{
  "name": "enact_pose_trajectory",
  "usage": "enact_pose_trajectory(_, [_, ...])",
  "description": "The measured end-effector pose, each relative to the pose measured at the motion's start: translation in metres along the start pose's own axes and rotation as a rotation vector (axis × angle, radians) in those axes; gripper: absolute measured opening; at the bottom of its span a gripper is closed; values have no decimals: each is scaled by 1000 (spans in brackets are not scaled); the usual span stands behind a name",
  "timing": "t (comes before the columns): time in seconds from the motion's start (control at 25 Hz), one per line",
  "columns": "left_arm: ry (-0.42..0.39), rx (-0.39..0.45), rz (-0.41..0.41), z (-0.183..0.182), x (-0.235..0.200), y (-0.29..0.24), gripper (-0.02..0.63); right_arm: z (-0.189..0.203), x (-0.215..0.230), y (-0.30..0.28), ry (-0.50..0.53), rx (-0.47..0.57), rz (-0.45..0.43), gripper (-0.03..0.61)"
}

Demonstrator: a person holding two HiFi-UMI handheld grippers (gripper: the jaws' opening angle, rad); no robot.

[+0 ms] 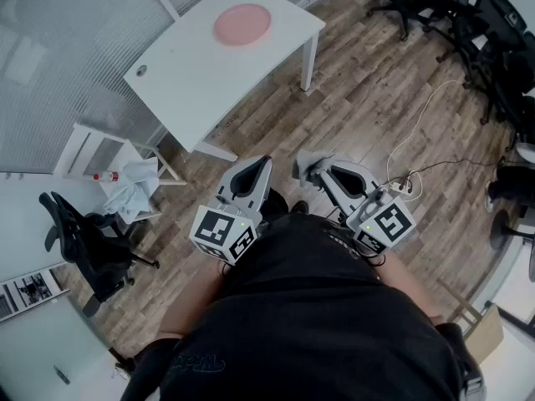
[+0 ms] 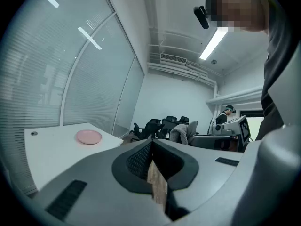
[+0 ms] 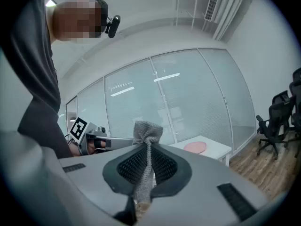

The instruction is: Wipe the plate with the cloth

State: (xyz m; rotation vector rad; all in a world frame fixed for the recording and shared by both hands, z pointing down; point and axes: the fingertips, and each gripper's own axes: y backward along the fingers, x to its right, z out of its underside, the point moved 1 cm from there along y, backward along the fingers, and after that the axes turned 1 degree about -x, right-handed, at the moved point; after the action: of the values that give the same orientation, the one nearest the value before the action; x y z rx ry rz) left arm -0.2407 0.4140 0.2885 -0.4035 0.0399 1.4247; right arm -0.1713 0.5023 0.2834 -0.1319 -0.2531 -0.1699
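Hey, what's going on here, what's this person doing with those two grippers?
A person stands away from the table with a gripper in each hand. The right gripper is shut on a grey cloth. The left gripper is shut and empty. The pink plate lies on the white table ahead of them, with neither gripper near it, so the wiping has not begun.

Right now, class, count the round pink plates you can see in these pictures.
1. The round pink plate lies near the far end of the white table; no other shows, though furniture could hide one.
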Motion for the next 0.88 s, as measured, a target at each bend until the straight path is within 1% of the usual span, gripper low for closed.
enact_pose_trajectory(0.28, [14, -8, 10, 3, -2, -1, 16, 1, 0, -1, 0, -5, 7, 34])
enact_pose_trajectory(0.44, [22, -15, 18, 4, -7, -5, 15, 5, 7, -4, -17, -20, 32, 34])
enact_pose_trajectory(0.72, [43, -32, 34, 3, -29, -14, 15, 5, 19, -23, -39, -25, 61, 35])
enact_pose_trajectory(0.88, [47, -35, 44, -2, -53, -23, 15, 5, 31, -48, -54, -38, 69, 35])
